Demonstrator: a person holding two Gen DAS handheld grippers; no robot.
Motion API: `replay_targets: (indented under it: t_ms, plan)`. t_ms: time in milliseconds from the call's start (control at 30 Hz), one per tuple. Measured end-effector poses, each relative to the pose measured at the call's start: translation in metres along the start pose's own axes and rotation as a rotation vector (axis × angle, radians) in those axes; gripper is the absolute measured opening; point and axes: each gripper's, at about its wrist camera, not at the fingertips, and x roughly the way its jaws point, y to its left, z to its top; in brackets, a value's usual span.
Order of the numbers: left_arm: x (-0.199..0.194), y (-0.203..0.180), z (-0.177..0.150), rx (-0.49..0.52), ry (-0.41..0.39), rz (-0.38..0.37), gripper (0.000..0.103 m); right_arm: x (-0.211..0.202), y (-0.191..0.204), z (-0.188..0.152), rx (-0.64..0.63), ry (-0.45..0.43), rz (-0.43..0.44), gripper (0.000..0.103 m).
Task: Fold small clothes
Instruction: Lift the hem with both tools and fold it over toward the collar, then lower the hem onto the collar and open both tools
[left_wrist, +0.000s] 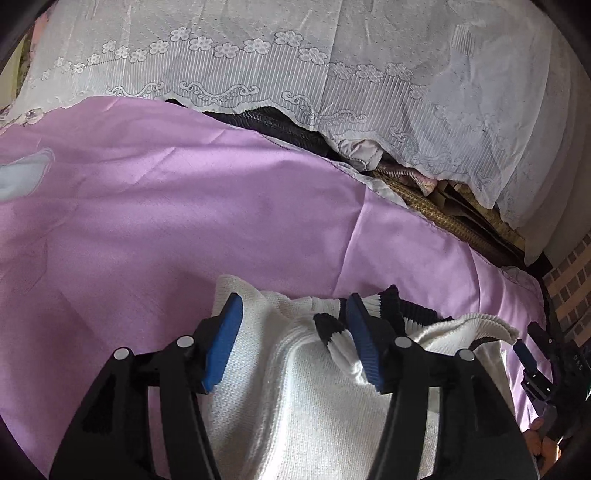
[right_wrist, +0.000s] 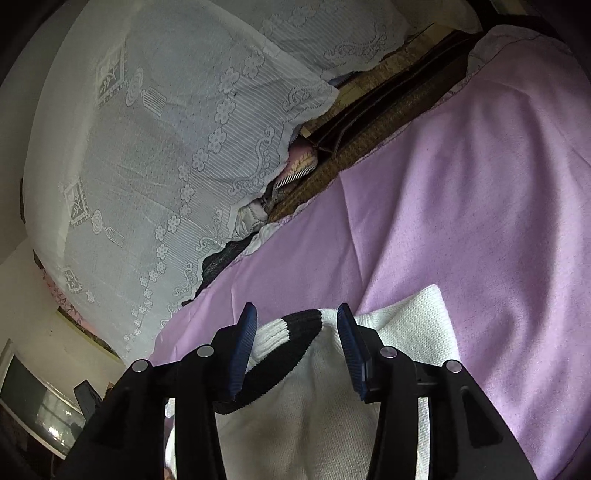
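Left gripper first: its 2 blue pads stand apart, released, with the white knit sweater lying between them and neither pad pressing on it. A black-and-white ribbed cuff curls up just inside the right-hand pad. Right gripper, same story: jaws parted, nothing clenched, and the sweater's black-and-white ribbed band sits in the gap, untouched by either pad.

Taking the sweater as our landmark: it lies on the purple sheet, directly under both tools, with bare sheet beyond it and, further off, a white lace cover draped over piled things. Between sheet and lace, a strip of woven matting shows.

My read: a fold has been laid and let go, so this is the release between 2 folds. The next move likely calls for fresh grips on an outer edge, both tools lifting together so the soft knit carries over evenly rather than bunching at the ribbing.

Now the views. The left wrist camera catches the right gripper off the sweater's right edge, plus the striped collar ribbing at the far side. The right wrist camera gives a white folded corner on the sheet, and a dark screen-like thing, unclear, far left.
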Motion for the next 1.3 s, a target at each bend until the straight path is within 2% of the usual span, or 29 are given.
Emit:
replay_targets:
  t_ms: [100, 200, 267, 333, 400, 467, 533, 600, 667, 833, 867, 900, 933, 967, 1033, 1133, 1167, 1200, 1300]
  plan:
    - [-0.015, 0.000, 0.004, -0.010, -0.023, -0.028, 0.056, 0.000, 0.011, -0.002, -0.058, 0.009, -0.009, 0.046]
    - [-0.026, -0.014, 0.004, 0.037, -0.038, -0.058, 0.060, 0.008, 0.025, -0.004, -0.167, 0.033, -0.082, 0.047]
    - [-0.024, -0.028, 0.000, 0.102, -0.038, -0.036, 0.065, 0.010, 0.030, -0.004, -0.231, 0.036, -0.140, 0.059]
    - [-0.015, -0.037, -0.004, 0.146, -0.018, -0.010, 0.067, 0.014, 0.032, -0.002, -0.262, 0.063, -0.161, 0.067]
    - [-0.004, -0.040, -0.008, 0.174, 0.019, 0.001, 0.068, 0.016, 0.031, 0.001, -0.279, 0.076, -0.168, 0.071]
    - [0.007, -0.041, -0.010, 0.188, 0.048, 0.006, 0.075, 0.021, 0.030, 0.003, -0.299, 0.100, -0.185, 0.077]
    - [0.017, -0.040, -0.009, 0.185, 0.054, 0.044, 0.085, 0.025, 0.026, 0.004, -0.301, 0.123, -0.193, 0.077]
    - [0.026, -0.036, -0.006, 0.155, 0.061, 0.081, 0.090, 0.027, 0.022, 0.005, -0.285, 0.132, -0.183, 0.077]
    - [0.029, -0.031, -0.002, 0.117, 0.068, 0.073, 0.090, 0.031, 0.019, 0.005, -0.270, 0.143, -0.179, 0.077]
    - [0.021, -0.024, -0.001, 0.089, 0.041, 0.052, 0.088, 0.050, 0.025, -0.001, -0.358, 0.174, -0.246, 0.077]
    - [0.022, -0.025, -0.002, 0.098, 0.049, 0.042, 0.088, 0.054, 0.024, -0.003, -0.364, 0.183, -0.249, 0.076]
    - [0.023, -0.026, -0.003, 0.108, 0.057, 0.046, 0.088, 0.055, 0.023, -0.004, -0.364, 0.189, -0.245, 0.071]
    - [0.026, -0.027, -0.005, 0.121, 0.066, 0.068, 0.088, 0.057, 0.021, -0.004, -0.356, 0.203, -0.235, 0.039]
    - [0.031, -0.027, -0.006, 0.136, 0.084, 0.097, 0.089, 0.056, 0.018, -0.003, -0.340, 0.203, -0.230, 0.018]
    - [0.039, -0.023, -0.010, 0.136, 0.109, 0.159, 0.088, 0.049, 0.012, 0.002, -0.297, 0.169, -0.222, 0.013]
    - [0.041, -0.009, -0.011, 0.087, 0.120, 0.228, 0.088, 0.048, -0.015, 0.007, -0.182, 0.174, -0.288, 0.013]
    - [0.042, -0.003, -0.011, 0.063, 0.127, 0.233, 0.090, 0.053, -0.029, 0.006, -0.128, 0.201, -0.302, 0.015]
    - [0.045, 0.002, -0.011, 0.039, 0.148, 0.217, 0.090, 0.057, -0.038, 0.005, -0.087, 0.230, -0.278, 0.016]
    - [0.042, 0.005, -0.012, 0.035, 0.144, 0.219, 0.090, 0.046, -0.036, 0.007, -0.067, 0.185, -0.237, 0.022]
